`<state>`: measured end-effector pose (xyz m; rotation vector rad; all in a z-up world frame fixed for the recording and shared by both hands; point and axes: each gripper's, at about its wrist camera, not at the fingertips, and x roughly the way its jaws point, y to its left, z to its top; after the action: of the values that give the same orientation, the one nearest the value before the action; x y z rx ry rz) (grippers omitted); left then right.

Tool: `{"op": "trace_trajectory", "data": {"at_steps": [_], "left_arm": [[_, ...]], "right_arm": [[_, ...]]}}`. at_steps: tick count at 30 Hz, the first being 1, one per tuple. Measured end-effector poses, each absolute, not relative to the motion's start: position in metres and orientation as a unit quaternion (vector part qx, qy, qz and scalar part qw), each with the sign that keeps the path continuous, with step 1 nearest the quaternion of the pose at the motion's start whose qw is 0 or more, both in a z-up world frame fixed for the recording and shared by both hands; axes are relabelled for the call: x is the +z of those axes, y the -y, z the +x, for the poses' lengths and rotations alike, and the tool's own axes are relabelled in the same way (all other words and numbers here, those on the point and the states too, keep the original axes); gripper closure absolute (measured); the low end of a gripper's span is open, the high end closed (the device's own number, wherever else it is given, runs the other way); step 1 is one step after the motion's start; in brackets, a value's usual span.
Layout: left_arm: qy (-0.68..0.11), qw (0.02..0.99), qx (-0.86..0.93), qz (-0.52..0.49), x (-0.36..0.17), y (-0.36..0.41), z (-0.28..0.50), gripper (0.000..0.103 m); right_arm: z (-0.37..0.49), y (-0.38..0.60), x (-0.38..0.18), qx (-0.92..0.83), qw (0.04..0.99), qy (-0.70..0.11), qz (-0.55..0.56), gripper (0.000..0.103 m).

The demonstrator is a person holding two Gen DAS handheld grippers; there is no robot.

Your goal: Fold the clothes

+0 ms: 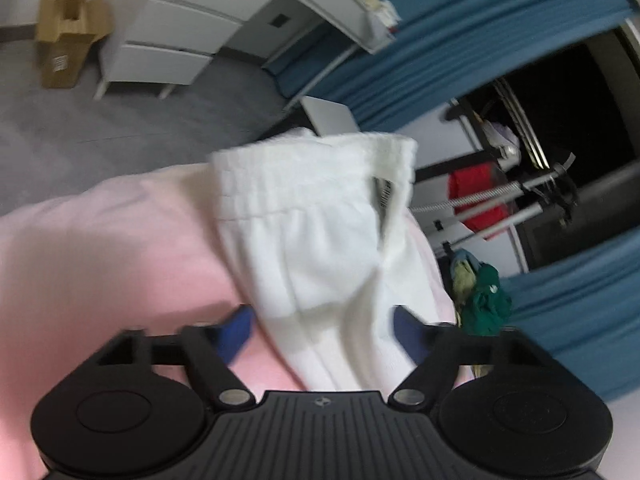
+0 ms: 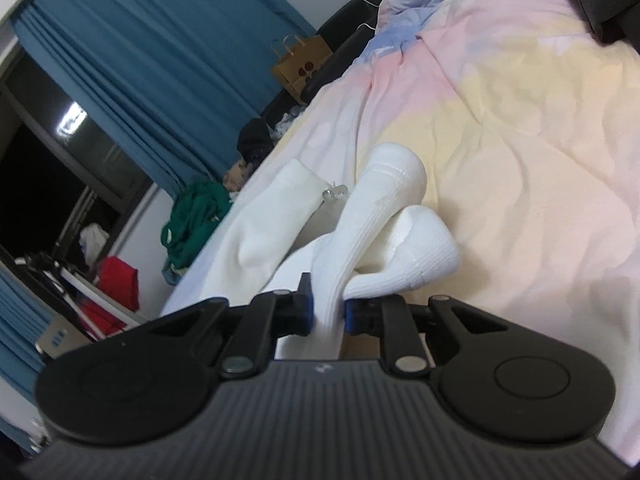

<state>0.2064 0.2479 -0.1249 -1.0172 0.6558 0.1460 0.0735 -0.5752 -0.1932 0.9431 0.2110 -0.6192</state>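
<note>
Your right tool (image 2: 328, 312) pinches a ribbed white sock (image 2: 360, 232) – soft, tubular; your left tool (image 1: 324, 332) stands spread around white fabric (image 1: 320, 240).

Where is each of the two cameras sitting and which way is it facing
Left wrist: on the left claw, jaws open around white socks, facing the curtain and drawers.
Right wrist: on the right claw, shut on a white sock, looking along the bed.
Shared: socks, curtain, green clothes.
</note>
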Motion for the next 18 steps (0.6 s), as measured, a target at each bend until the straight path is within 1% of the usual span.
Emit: {"op": "trace_trajectory", "data": {"at_steps": [5, 8, 9, 11, 12, 13, 14, 15, 16, 18], "left_arm": [[-0.329, 0.799, 0.089, -0.496, -0.146, -0.27, 0.204, 0.018], [-0.299, 0.801, 0.099, -0.51, -0.153, -0.276, 0.209, 0.018], [-0.288, 0.803, 0.103, -0.512, -0.154, -0.278, 0.212, 0.02], [-0.278, 0.806, 0.107, -0.512, -0.158, -0.28, 0.228, 0.034], [-0.273, 0.807, 0.109, -0.512, -0.161, -0.282, 0.236, 0.054], [-0.278, 0.809, 0.105, -0.507, -0.162, -0.283, 0.243, 0.068], [-0.278, 0.812, 0.104, -0.503, -0.161, -0.285, 0.247, 0.074], [-0.279, 0.814, 0.102, -0.5, -0.159, -0.286, 0.25, 0.084], [-0.279, 0.816, 0.101, -0.496, -0.158, -0.287, 0.253, 0.089], [-0.27, 0.824, 0.099, -0.489, -0.146, -0.29, 0.247, 0.092]], "right_arm": [[0.075, 0.575, -0.202, -0.299, 0.834, -0.101, 0.454, 0.085], [0.076, 0.579, -0.21, -0.297, 0.827, -0.098, 0.468, 0.085], [0.078, 0.58, -0.213, -0.297, 0.826, -0.099, 0.468, 0.085], [0.081, 0.582, -0.217, -0.297, 0.825, -0.097, 0.471, 0.085], [0.081, 0.582, -0.217, -0.297, 0.826, -0.094, 0.471, 0.085], [0.082, 0.581, -0.216, -0.297, 0.826, -0.091, 0.47, 0.085], [0.083, 0.581, -0.215, -0.296, 0.827, -0.088, 0.47, 0.086], [0.083, 0.581, -0.214, -0.296, 0.828, -0.085, 0.469, 0.086], [0.084, 0.58, -0.21, -0.297, 0.831, -0.084, 0.462, 0.086], [0.083, 0.577, -0.201, -0.299, 0.837, -0.082, 0.452, 0.086]]}}
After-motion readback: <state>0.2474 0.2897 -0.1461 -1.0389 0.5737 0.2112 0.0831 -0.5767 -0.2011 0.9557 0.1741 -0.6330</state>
